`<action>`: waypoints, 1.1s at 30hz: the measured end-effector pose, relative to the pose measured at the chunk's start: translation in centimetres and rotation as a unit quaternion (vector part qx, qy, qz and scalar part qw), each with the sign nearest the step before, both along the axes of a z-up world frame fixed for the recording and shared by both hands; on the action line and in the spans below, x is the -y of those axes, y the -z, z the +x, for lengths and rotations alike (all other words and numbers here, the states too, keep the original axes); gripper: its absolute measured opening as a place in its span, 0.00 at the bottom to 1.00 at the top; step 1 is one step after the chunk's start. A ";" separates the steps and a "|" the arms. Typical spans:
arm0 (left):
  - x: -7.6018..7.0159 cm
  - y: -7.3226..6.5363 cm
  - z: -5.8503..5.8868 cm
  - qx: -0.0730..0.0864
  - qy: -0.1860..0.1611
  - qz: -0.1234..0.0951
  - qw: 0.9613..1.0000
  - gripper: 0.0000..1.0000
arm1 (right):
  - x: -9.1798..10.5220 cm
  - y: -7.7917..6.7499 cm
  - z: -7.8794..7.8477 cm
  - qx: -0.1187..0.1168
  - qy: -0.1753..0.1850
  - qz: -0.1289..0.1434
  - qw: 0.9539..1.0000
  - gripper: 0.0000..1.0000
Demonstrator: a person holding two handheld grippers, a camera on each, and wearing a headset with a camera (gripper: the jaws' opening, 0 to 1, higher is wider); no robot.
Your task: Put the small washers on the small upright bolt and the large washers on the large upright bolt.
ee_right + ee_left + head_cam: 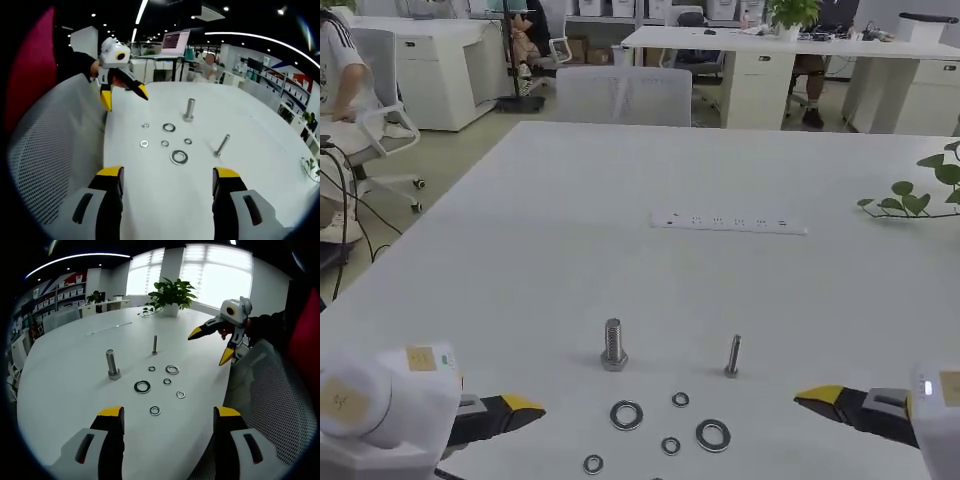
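Head view: a threaded, hex-headed large bolt (613, 345) and a slim small bolt (733, 356) stand on the smooth white table (620, 230) beside flat ring washers (626, 414). Left gripper (169, 412) and right gripper (168, 172) gape wide, empty.

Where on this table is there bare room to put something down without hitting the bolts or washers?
Bare table lies between the power strip and the large bolt and small bolt, also left of the large bolt and right of the small bolt toward the plant. It is crowded in front of the bolts, where the washers lie.
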State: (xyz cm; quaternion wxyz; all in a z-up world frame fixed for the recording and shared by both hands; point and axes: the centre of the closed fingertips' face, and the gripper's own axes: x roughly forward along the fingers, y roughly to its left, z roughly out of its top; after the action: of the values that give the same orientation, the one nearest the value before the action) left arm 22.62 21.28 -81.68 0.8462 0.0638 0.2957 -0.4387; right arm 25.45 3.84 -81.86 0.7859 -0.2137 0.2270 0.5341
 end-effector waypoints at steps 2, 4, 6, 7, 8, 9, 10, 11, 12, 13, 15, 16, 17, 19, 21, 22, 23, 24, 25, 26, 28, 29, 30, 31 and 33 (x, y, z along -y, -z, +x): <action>0.0 0.0 0.0 0.000 0.000 -0.001 1.000 0.72 | 0.0 0.0 0.0 0.000 -0.001 -0.003 1.000 0.73; 0.1 0.0 0.1 0.001 0.000 -0.001 1.000 0.72 | -0.1 0.0 -0.1 -0.001 -0.003 -0.005 1.000 0.73; 0.1 0.0 0.1 0.001 0.000 -0.002 1.000 0.72 | -0.2 0.0 -0.2 -0.002 -0.005 -0.008 1.000 0.73; 0.1 0.0 0.1 0.001 0.000 -0.002 1.000 0.71 | -0.2 0.1 -0.2 -0.003 -0.006 -0.010 1.000 0.73; 0.1 0.0 0.1 0.001 -0.001 -0.003 1.000 0.71 | -0.2 0.1 -0.2 -0.003 -0.007 -0.012 1.000 0.73; 0.1 0.0 0.1 0.002 -0.001 -0.004 1.000 0.71 | -0.1 0.1 -0.2 -0.003 -0.007 -0.013 1.000 0.73; 0.2 0.0 0.1 0.002 -0.001 -0.004 1.000 0.71 | -0.1 0.2 -0.2 -0.005 -0.008 -0.016 1.000 0.72; 0.2 0.0 0.1 0.003 -0.001 -0.004 1.000 0.71 | -0.1 0.2 -0.2 -0.005 -0.010 -0.018 1.000 0.72; 0.2 0.0 0.2 0.003 -0.002 -0.005 1.000 0.71 | 0.0 0.2 -0.2 -0.004 -0.011 -0.021 1.000 0.72; 0.2 0.0 0.2 0.003 -0.001 -0.006 1.000 0.71 | 0.0 0.2 -0.2 -0.005 -0.013 -0.025 1.000 0.72; 0.3 0.0 0.2 0.004 -0.001 -0.006 1.000 0.71 | 0.1 0.2 0.0 -0.003 -0.017 -0.033 0.999 0.71; 0.3 0.0 0.2 0.005 -0.001 -0.006 1.000 0.71 | 0.1 0.2 0.1 -0.003 -0.020 -0.038 0.999 0.71; 0.3 0.0 0.2 0.006 -0.001 -0.005 1.000 0.71 | 0.1 0.2 0.2 -0.003 -0.022 -0.041 0.999 0.71; 0.2 0.0 0.2 0.006 -0.001 -0.005 1.000 0.70 | 0.1 0.0 0.5 0.001 -0.028 -0.051 0.998 0.70; 0.2 -0.1 0.2 0.008 -0.002 -0.005 1.000 0.70 | 0.0 -0.1 0.8 0.002 -0.032 -0.056 0.998 0.69; 0.2 -0.1 0.2 0.008 -0.002 -0.005 1.000 0.70 | 0.0 -0.1 0.8 0.003 -0.034 -0.057 0.998 0.69; 0.1 -0.2 0.3 0.009 -0.003 -0.005 1.000 0.70 | -0.1 -0.2 1.0 0.003 -0.037 -0.061 0.997 0.69; 0.1 -0.2 0.3 0.010 -0.004 -0.004 1.000 0.70 | -0.2 -0.2 1.1 0.002 -0.040 -0.063 0.997 0.69; 0.1 -0.2 0.3 0.009 -0.004 -0.004 1.000 0.70 | -0.4 -0.3 1.3 0.004 -0.044 -0.068 0.997 0.69; 0.1 -0.2 0.3 0.010 -0.004 -0.004 1.000 0.70 | -0.5 -0.3 1.4 0.004 -0.047 -0.070 0.996 0.68; 0.2 -0.1 0.2 0.011 -0.003 -0.003 1.000 0.70 | -0.7 -0.4 1.6 0.005 -0.054 -0.077 0.996 0.67; 0.2 -0.1 0.2 0.011 -0.003 -0.002 1.000 0.70 | -0.8 -0.4 1.7 0.005 -0.056 -0.080 0.995 0.67; 0.2 -0.1 0.1 0.012 -0.003 -0.001 1.000 0.70 | -1.0 -0.5 1.9 0.007 -0.059 -0.084 0.995 0.67; 0.2 -0.1 0.1 0.012 -0.003 -0.001 1.000 0.70 | -1.1 -0.6 1.9 0.006 -0.062 -0.087 0.994 0.67; 0.1 -0.1 0.1 0.012 -0.004 -0.001 1.000 0.70 | -1.3 -0.6 2.1 0.006 -0.068 -0.091 0.994 0.67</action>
State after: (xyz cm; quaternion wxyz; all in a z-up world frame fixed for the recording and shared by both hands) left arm 22.72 21.16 -81.60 0.8516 0.0674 0.2851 -0.4347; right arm 27.53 5.16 -81.25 0.7266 -0.3027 0.2547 0.5617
